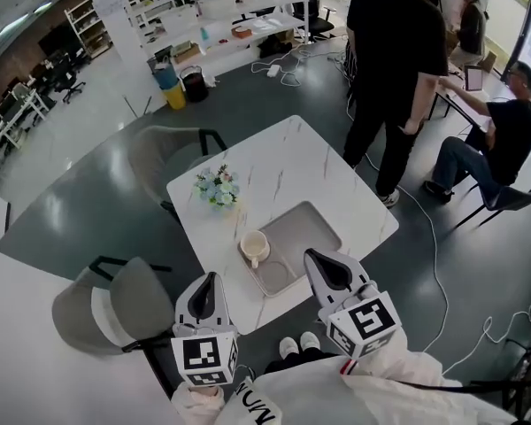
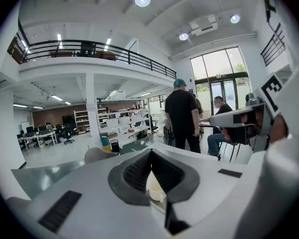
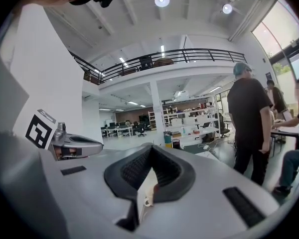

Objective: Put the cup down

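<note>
One cup [image 1: 254, 246] is sitting on one gray tray [image 1: 317, 227] on one white table [image 1: 283, 158], near one bunch of flowers [image 1: 217, 187]. Two chairs [image 1: 115, 306] are standing close by. The left gripper [image 1: 210, 278] and right gripper [image 1: 317, 260] are hovering side by side over the near table edge. They are pointing forward, both pinched closed and holding nothing.
</note>
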